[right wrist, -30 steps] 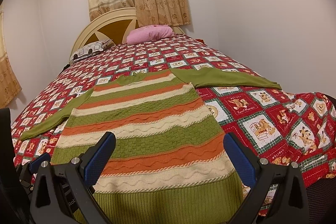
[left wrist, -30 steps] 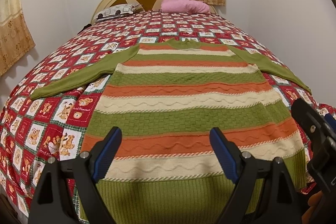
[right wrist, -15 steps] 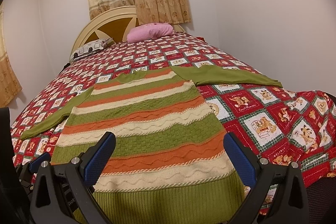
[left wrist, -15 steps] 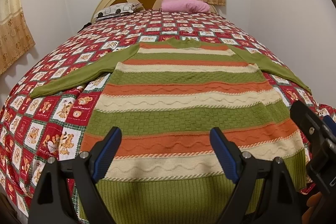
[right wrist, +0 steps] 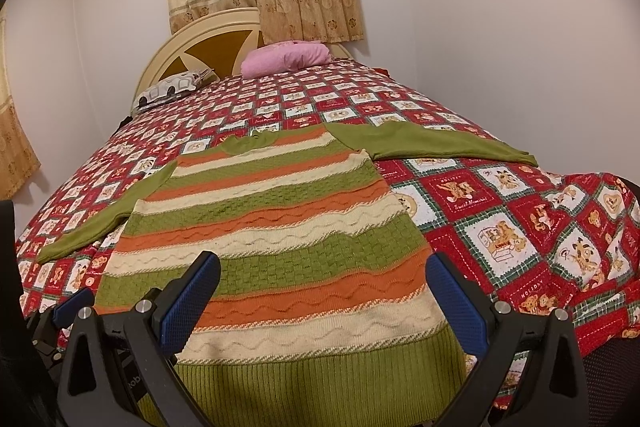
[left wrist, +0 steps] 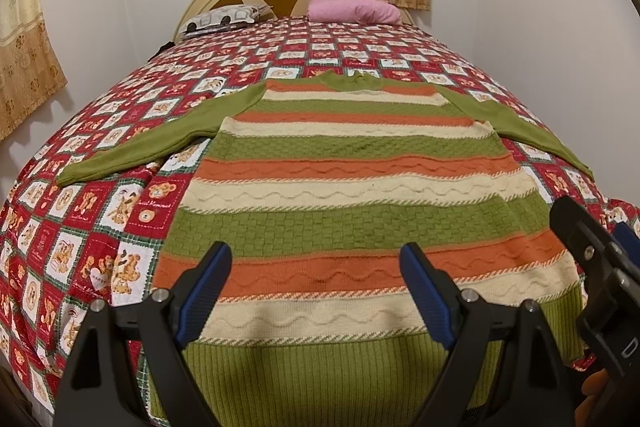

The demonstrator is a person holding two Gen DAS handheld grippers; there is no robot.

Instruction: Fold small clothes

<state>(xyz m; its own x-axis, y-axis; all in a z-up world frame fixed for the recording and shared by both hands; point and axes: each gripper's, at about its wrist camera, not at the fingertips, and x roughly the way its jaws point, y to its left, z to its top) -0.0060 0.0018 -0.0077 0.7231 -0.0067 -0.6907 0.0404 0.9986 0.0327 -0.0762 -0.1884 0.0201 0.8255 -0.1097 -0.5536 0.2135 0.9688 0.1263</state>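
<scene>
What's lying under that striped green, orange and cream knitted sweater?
The striped sweater lies flat on a red patchwork teddy-bear bedspread. Whatever lies directly beneath the sweater is covered.

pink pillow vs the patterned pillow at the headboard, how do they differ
The pink pillow is plain and plump; the patterned pillow is white with dark shapes and lies flatter. The pink one sits to the right, the patterned one to the left. Both rest on the bedspread against the headboard.

light: warm, even indoor | focus: sharp | edges: fisheye curve, dark corner vignette
</scene>
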